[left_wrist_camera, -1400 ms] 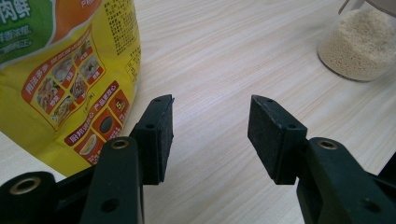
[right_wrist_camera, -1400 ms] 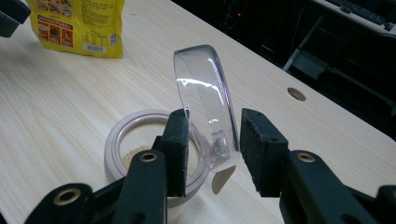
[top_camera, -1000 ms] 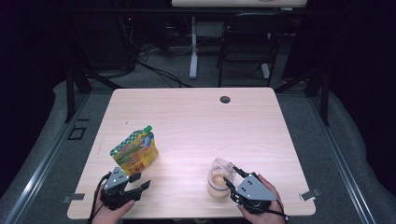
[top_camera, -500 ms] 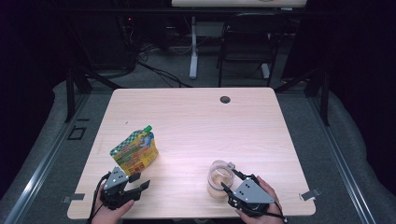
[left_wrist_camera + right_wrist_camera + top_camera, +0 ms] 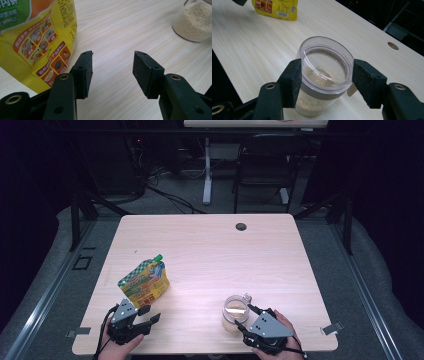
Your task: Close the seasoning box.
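I am seeing the clear jar (image 5: pixel 324 75) of pale grains standing upright between my right gripper (image 5: pixel 325 83), whose jaws have just been opening. My left gripper (image 5: pixel 112 72) is gaping empty beside the yellow pouch (image 5: pixel 37 37).

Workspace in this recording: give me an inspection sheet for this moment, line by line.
Surface: pale wooden table, round hole near its far edge.
Job's things: clear jar of beige grains, upright; yellow pouch with green cap, standing.
Clutter: nothing seen.
Grippers: left hand-held gripper open, nothing between the jaws, beside the pouch; right hand-held gripper jaws just opened, either side of the jar, pads apart from it.
Cables: floor cables beyond the table.
Surroundings: dark room, folding chair behind.
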Demonstrator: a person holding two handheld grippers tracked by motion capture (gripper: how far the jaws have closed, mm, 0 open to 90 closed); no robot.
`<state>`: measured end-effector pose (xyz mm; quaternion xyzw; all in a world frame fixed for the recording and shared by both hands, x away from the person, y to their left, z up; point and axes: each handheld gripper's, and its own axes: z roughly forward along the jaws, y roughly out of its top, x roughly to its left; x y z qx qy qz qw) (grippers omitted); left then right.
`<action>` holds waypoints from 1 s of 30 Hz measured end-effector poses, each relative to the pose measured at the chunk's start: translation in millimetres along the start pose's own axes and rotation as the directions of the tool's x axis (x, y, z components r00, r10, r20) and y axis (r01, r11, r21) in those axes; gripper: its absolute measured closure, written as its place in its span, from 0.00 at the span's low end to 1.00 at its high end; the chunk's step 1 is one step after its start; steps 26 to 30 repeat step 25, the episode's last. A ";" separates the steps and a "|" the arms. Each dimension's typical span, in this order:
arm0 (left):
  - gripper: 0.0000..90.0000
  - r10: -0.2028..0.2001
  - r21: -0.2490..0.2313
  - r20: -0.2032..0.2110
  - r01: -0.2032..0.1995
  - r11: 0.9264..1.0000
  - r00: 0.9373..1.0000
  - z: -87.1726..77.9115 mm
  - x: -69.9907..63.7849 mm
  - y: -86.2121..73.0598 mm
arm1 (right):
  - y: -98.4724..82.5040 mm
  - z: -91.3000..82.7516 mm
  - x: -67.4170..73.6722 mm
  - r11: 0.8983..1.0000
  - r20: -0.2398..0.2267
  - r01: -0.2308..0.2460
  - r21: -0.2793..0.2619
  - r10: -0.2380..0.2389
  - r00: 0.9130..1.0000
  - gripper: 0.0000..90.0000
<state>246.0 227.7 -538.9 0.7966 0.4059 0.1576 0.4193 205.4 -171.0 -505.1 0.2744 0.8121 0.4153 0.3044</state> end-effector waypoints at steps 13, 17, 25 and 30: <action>0.56 -0.001 0.000 -0.004 0.001 1.000 1.000 0.0 0.8 -0.8 | -7.3 -11.0 -26.5 0.986 0.012 -0.156 -0.053 0.157 0.988 0.45; 0.56 0.000 0.003 -0.004 0.000 1.000 1.000 0.0 0.9 -0.9 | -11.6 -14.4 -35.4 0.982 0.044 -0.182 -0.054 0.184 0.982 0.46; 0.56 0.002 -0.003 -0.006 -0.002 1.000 1.000 -0.2 1.8 -0.8 | -30.7 -13.4 -59.7 0.954 0.119 -0.297 -0.028 0.298 0.947 0.46; 0.56 0.002 -0.003 -0.006 -0.002 1.000 1.000 -0.2 1.8 -0.8 | -30.7 -13.4 -59.7 0.954 0.119 -0.297 -0.028 0.298 0.947 0.46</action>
